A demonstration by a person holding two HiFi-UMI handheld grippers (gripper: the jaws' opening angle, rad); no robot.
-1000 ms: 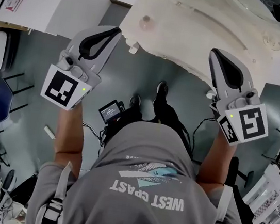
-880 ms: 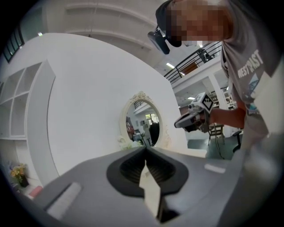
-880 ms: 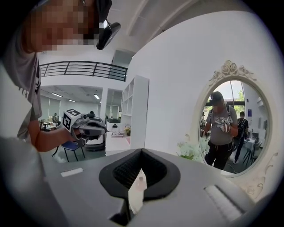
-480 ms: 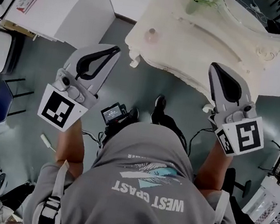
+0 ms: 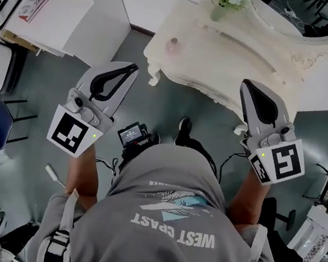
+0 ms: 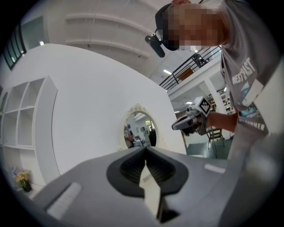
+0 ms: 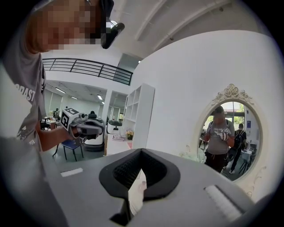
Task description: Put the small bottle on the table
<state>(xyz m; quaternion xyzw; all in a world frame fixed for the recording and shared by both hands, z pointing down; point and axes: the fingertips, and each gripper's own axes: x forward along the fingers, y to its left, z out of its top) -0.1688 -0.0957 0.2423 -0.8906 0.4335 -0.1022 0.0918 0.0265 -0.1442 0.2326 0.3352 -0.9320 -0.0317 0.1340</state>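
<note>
1. Left grey plastic gripper [image 6: 145,150] with its black-and-white marker cube: pressed together, pinching nothing, raised just short of the desk edge.
2. Right grey plastic gripper [image 7: 141,151]: likewise pressed together and empty, level with the left and well apart from it.
3. Both held over the grey floor [image 5: 47,92], probably idle, with nothing carried and nothing reached for.
4. Ahead: ornate cream-white dressing desk [image 5: 225,51] with a carved edge, below an oval mirror [image 5: 310,12].
5. Small pinkish rounded bottle [image 5: 172,45]: upright on the desk's left end, well apart from both grippers. Seemingly set down already or awaiting pick-up; cannot tell which.
6. Greenish glass vase of pale flowers [image 5: 219,7]: at the desk's back, clear of the bottle.
</note>
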